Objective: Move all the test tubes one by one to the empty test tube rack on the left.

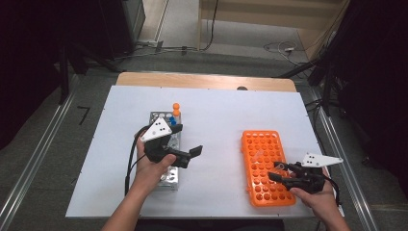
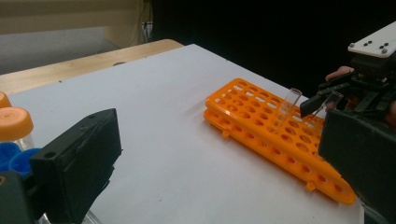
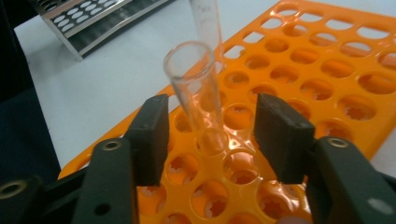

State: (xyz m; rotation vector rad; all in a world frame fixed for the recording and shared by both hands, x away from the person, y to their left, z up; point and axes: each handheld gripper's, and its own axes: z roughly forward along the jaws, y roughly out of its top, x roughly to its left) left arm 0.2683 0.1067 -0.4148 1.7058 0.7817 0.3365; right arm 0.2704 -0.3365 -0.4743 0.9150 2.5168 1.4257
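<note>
A clear uncapped test tube (image 3: pixel 194 84) stands tilted in a hole of the orange rack (image 3: pixel 327 70). My right gripper (image 3: pixel 210 135) has a jaw on either side of it, with a gap showing on both sides. A second clear tube (image 3: pixel 206 21) stands in the rack just beyond. In the high view my right gripper (image 1: pixel 275 172) is low over the orange rack's (image 1: pixel 260 144) near right part. My left gripper (image 1: pixel 185 140) is open and empty over the metal rack (image 1: pixel 168 179). The left gripper view shows my left gripper (image 2: pixel 219 163), the orange rack (image 2: pixel 261 116) and both tubes (image 2: pixel 289 105).
The metal rack holds orange-capped tubes (image 1: pixel 176 109) and blue-capped ones (image 1: pixel 172 120) at its far end. A white sheet (image 1: pixel 216 110) covers the wooden table, whose edges drop to the floor. Between the two racks lies bare sheet.
</note>
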